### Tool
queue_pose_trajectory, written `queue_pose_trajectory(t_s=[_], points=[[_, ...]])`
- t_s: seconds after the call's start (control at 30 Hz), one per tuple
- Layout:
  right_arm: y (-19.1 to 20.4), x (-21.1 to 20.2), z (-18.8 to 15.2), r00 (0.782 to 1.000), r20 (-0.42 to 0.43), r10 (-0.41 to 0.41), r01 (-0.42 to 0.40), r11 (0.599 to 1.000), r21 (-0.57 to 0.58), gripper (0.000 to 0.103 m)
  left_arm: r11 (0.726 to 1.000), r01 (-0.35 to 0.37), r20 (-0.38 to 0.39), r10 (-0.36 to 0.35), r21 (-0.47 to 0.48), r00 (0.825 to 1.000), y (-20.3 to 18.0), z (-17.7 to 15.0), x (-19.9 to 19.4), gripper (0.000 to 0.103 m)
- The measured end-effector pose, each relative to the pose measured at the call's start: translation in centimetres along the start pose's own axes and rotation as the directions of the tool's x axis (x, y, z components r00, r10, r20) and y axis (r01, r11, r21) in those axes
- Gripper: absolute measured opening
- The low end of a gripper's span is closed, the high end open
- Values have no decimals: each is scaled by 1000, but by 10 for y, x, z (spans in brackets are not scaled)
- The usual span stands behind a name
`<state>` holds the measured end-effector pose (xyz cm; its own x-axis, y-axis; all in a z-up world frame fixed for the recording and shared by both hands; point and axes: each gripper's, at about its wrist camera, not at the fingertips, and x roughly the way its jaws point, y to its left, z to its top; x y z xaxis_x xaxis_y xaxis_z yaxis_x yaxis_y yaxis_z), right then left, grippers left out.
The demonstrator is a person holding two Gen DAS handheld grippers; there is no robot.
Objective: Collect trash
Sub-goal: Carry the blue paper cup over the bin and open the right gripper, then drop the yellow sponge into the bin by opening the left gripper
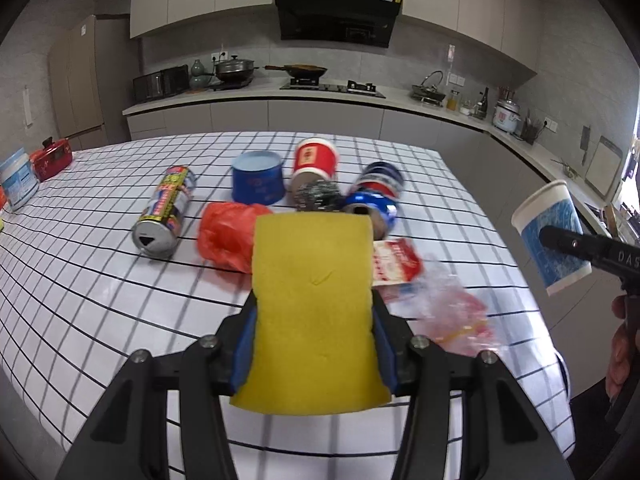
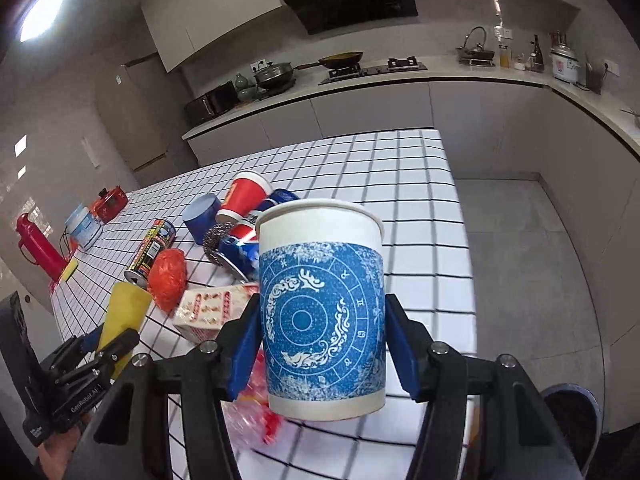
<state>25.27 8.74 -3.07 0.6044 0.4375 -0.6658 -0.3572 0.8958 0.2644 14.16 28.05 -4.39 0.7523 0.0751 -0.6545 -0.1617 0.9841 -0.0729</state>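
Observation:
My left gripper (image 1: 314, 300) is shut on a yellow sponge (image 1: 312, 280), held up above the checked tablecloth (image 1: 100, 280). My right gripper (image 2: 322, 308) is shut on a white paper cup with a blue zodiac print (image 2: 320, 248), upright and lifted past the table's right side. On the cloth lie a drinks can (image 1: 164, 212), a crumpled red bag (image 1: 224, 236), a blue tub (image 1: 258, 178), a red paper cup (image 1: 314, 162), a steel scourer (image 1: 318, 196), a crushed blue can (image 1: 376, 196), a red-and-white carton (image 1: 396, 264) and a clear wrapper (image 1: 456, 312).
A white-and-blue jar (image 1: 16, 182) and a small red pot (image 1: 52, 158) stand at the table's far left, with a red flask (image 2: 38, 246) beside them. Grey floor (image 2: 520, 260) lies right of the table edge. Kitchen counters run along the back walls.

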Motion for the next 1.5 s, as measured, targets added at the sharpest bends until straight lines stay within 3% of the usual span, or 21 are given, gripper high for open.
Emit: queue_pose_trajectory(t_s=[0.37, 0.53, 0.73, 0.83, 0.9, 1.13, 1.4, 1.5], points=[[-131, -92, -30, 992, 36, -125, 121, 988, 95, 60, 994, 80, 0, -81, 79, 997, -124, -17, -20, 52], [-192, -111, -54, 981, -7, -192, 191, 973, 129, 60, 987, 119, -17, -117, 107, 993, -176, -30, -20, 52], [-249, -116, -93, 973, -81, -215, 226, 962, 152, 62, 981, 149, -34, -145, 125, 989, -227, -44, -17, 52], [-269, -107, -109, 968, -141, -210, 228, 965, 129, 66, 979, 155, -44, -151, 130, 988, -251, -51, -14, 52], [-284, -99, -120, 954, -189, -231, 254, 961, 110, 76, 979, 155, -51, -149, 136, 987, -265, -56, -14, 52], [-318, -116, -134, 965, -163, -206, 230, 962, 145, 77, 978, 149, -64, -141, 144, 988, -298, -72, -7, 52], [-341, -143, -132, 960, -108, -257, 272, 948, 167, 77, 977, 178, -95, -168, 114, 981, -340, -97, 8, 52], [-354, -155, -134, 956, -94, -279, 293, 937, 189, 77, 974, 206, -143, -191, 98, 971, -362, -115, 22, 52]])
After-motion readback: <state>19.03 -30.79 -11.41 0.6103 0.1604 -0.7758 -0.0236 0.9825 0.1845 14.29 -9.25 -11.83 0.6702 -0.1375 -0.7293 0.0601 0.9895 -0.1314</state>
